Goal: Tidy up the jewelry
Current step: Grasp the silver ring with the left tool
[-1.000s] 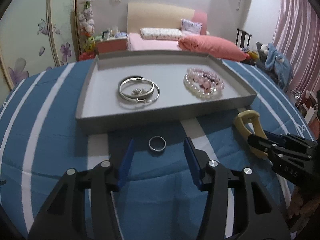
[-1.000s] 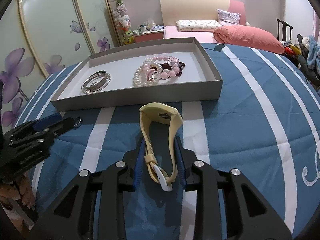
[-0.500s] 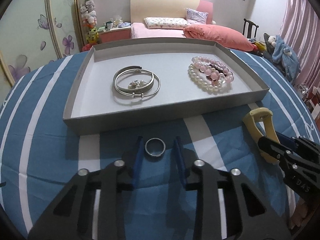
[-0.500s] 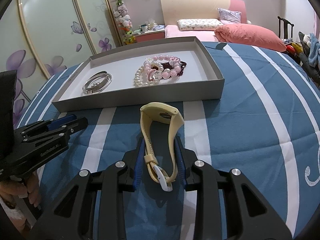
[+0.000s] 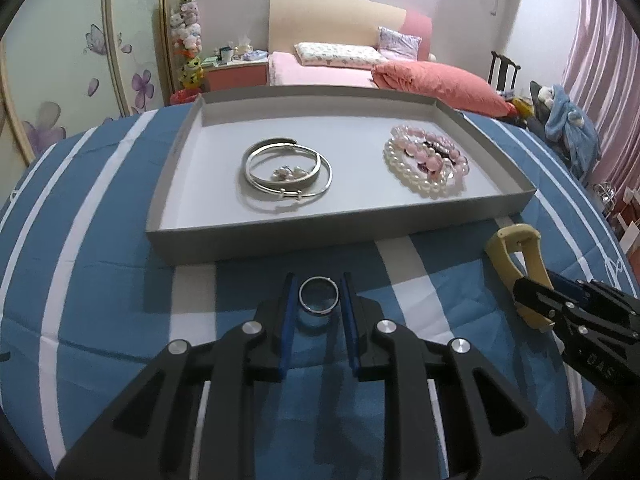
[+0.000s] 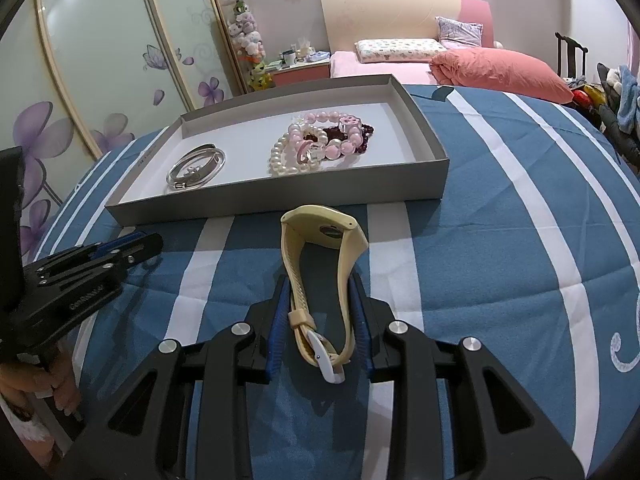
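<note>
Left tool (image 5: pixel 317 289): I have it clenched on the small silver ring (image 5: pixel 319 295), grey cardboard tray (image 5: pixel 280 232) straight ahead.
Right tool (image 6: pixel 319 294): I grip the cream silicone watch (image 6: pixel 320 276), strap loop lengthwise toward the tray.

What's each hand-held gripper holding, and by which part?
Left hand-held gripper: silver ring, pinched across its outer edge. Right hand-held gripper: cream watch, by the strap sides.

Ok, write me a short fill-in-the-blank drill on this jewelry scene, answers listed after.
1. The left gripper has its blue fingers on either side of a small silver ____.
2. The right gripper brackets the strap of a cream rubber ____.
3. The shallow grey cardboard tray holds silver bangles and ____ bead bracelets.

Answers: ring; watch; pink and white
</note>
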Action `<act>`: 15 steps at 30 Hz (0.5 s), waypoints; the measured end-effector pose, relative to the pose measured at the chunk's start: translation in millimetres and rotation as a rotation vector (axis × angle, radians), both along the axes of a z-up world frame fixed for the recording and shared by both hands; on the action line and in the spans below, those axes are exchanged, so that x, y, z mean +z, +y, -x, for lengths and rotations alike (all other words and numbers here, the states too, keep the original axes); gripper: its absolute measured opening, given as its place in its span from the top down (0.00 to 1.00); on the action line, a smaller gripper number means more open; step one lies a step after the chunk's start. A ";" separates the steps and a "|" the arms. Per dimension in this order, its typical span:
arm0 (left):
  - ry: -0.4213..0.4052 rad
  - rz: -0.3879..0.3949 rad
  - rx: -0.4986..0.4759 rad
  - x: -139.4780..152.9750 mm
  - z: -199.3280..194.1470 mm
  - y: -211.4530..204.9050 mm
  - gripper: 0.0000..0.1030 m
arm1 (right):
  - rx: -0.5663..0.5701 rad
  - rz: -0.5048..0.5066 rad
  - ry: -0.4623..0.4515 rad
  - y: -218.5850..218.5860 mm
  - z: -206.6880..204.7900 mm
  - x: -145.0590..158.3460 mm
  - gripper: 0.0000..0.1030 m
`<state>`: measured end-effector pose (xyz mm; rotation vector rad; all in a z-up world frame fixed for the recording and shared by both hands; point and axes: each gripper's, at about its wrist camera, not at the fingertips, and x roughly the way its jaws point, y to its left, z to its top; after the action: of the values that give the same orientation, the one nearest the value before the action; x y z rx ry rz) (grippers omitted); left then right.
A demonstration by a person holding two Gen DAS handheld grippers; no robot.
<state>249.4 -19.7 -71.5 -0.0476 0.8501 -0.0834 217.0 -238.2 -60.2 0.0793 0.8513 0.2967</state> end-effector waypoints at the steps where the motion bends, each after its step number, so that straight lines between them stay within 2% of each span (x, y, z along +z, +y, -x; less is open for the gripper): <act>1: -0.004 0.003 0.002 0.7 1.5 1.3 0.79 | 0.001 0.000 -0.001 0.6 0.0 0.3 0.70; 15: -0.012 0.028 0.027 2.0 7.1 10.1 0.79 | -0.005 0.008 -0.014 0.3 2.4 2.7 0.70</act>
<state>242.3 -9.6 -69.5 -0.0848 0.8365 -0.0702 214.6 -238.0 -57.5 0.0712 0.8378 0.2891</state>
